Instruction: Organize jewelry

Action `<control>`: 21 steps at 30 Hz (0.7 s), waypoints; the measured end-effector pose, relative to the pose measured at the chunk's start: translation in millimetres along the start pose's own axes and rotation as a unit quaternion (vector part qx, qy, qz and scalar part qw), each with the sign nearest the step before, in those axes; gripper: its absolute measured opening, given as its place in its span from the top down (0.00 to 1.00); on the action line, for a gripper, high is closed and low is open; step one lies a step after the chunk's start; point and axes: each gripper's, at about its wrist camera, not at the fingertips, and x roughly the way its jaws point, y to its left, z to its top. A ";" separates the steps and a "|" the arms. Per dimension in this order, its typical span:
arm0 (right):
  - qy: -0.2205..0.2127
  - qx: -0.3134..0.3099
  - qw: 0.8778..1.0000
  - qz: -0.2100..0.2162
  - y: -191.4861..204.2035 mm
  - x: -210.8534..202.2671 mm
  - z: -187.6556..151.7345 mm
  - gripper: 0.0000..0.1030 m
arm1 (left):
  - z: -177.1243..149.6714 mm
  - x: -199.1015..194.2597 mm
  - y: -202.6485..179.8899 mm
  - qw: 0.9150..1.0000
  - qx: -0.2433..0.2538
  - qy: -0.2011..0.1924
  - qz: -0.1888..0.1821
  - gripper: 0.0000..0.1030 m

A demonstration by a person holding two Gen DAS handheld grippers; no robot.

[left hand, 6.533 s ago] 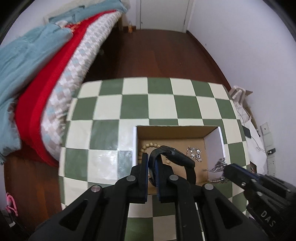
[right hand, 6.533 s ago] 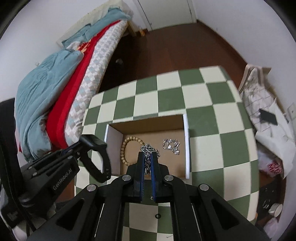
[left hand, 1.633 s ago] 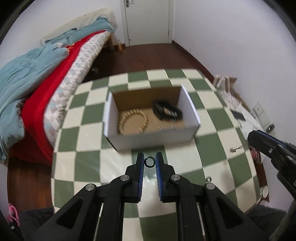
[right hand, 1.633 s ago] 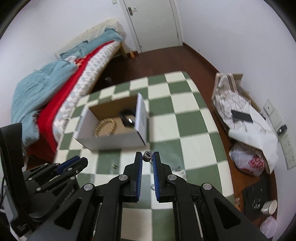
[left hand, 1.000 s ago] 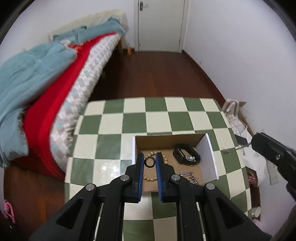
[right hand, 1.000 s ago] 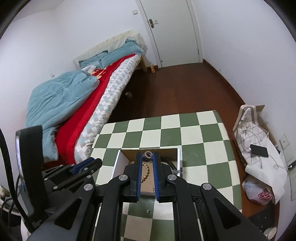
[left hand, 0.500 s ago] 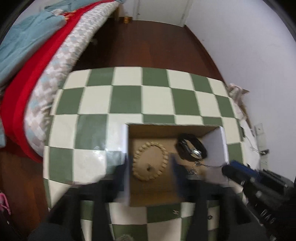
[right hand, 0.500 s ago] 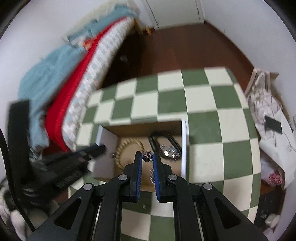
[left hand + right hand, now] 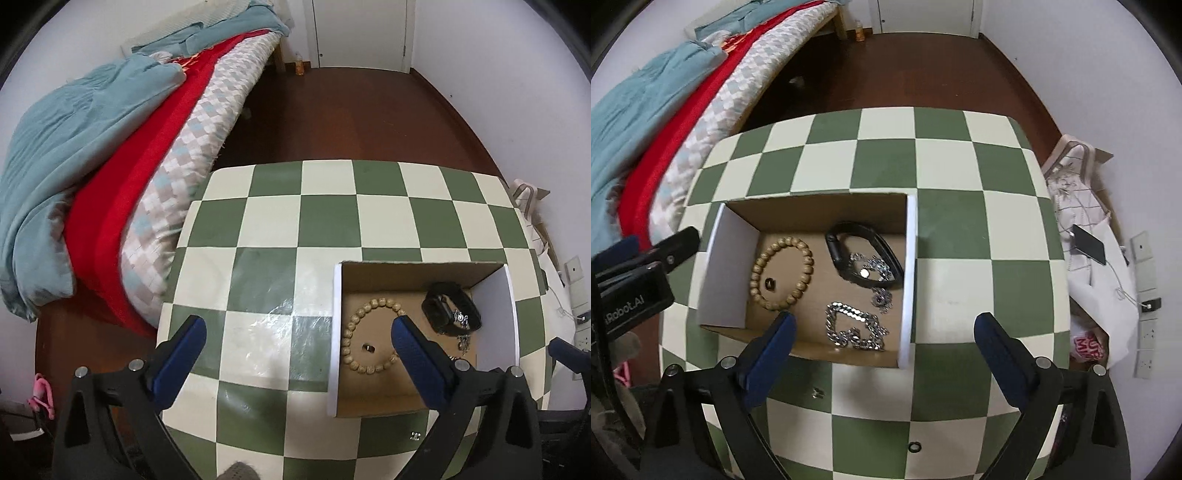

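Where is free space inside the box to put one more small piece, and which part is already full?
In the box, bare cardboard lies along the near wall, left of the silver chain, and at the far wall behind the bead bracelet. The right side is crowded: the black band with small silver pieces on it. A small dark ring sits inside the bracelet.

An open box (image 9: 910, 273) sits on the checkered table (image 9: 945, 155), with a bed (image 9: 701, 74) beyond the table's left edge. Inside the box, a bead bracelet (image 9: 782, 272) lies at the left with a small ring (image 9: 769, 284) inside its loop, a watch (image 9: 862, 259) lies to its right, and a chain (image 9: 854, 330) lies nearer the front wall. On the table in front of the box lie a small stud (image 9: 817, 392) and, closer still, another ring (image 9: 914, 446).
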 end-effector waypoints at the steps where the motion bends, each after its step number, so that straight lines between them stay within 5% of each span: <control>1: -0.001 -0.001 1.000 -0.002 0.4 -0.7 -1.6 0.03 | -1.6 -0.9 0.3 1.000 0.000 -0.002 0.001 0.01; 21: -0.107 0.015 0.992 -0.060 5.5 -74.7 -36.4 0.02 | -40.5 -72.0 9.1 0.995 0.007 -0.091 0.031 0.01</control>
